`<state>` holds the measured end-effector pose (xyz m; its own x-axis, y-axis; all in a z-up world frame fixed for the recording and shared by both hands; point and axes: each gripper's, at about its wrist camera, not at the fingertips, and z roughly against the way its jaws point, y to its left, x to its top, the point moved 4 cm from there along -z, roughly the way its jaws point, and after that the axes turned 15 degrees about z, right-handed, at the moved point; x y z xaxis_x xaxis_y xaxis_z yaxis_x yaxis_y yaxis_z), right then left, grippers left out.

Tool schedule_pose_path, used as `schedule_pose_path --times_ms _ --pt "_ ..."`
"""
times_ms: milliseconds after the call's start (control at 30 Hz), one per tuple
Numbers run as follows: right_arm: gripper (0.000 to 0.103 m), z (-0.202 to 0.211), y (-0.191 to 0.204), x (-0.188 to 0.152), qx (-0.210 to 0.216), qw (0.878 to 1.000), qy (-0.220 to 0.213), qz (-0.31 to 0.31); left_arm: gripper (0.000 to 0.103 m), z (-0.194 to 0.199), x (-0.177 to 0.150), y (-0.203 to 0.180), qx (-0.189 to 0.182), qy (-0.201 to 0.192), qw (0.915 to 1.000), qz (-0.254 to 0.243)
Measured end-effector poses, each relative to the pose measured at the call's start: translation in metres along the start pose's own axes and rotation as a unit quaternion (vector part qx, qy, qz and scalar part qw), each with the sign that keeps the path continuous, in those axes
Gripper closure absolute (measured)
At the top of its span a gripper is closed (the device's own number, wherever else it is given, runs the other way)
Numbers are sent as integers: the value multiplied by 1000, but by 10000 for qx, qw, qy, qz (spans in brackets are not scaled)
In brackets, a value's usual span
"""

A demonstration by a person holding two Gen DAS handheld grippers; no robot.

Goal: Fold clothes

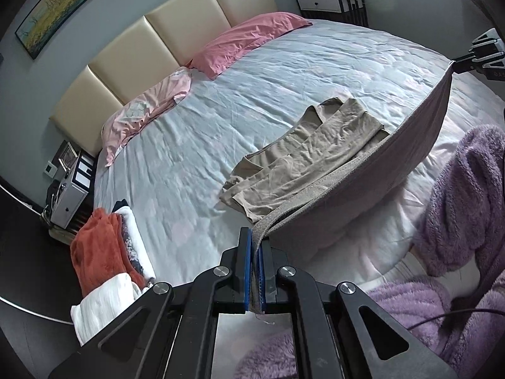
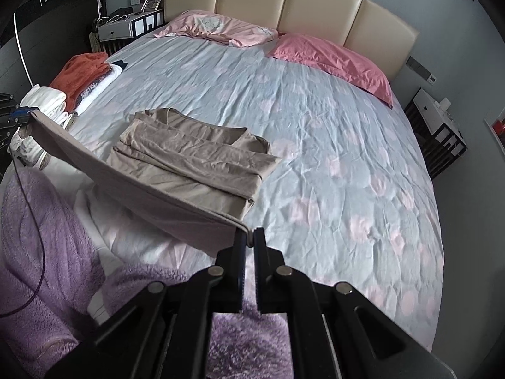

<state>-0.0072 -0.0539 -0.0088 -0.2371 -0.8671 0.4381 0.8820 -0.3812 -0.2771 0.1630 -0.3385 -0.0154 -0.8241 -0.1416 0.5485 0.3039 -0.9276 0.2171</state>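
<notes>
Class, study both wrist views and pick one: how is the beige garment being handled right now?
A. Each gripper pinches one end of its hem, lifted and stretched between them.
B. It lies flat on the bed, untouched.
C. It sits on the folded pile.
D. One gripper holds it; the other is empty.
A: the left gripper and right gripper each clamp an end of the beige garment, its hem taut between them above the bed.

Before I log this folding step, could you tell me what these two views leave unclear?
- Left wrist view: the lifted hem of the beige garment hides its near part and the bed beneath.
- Right wrist view: the left gripper is cut off by the picture edge.
- Both views: the stacked clothes overlap, so their count is unclear.
</notes>
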Motion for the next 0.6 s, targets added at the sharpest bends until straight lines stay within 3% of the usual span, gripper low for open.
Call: schedule_pose_path --times_ms 333,600 --pt "99 -104 -46 65 -81 9991 219 -350 99 -117 64 28 -15 572 9978 326" --pt "99 -209 -78 103 -40 9956 358 -870 99 -226 89 48 -285 1011 9903 913"
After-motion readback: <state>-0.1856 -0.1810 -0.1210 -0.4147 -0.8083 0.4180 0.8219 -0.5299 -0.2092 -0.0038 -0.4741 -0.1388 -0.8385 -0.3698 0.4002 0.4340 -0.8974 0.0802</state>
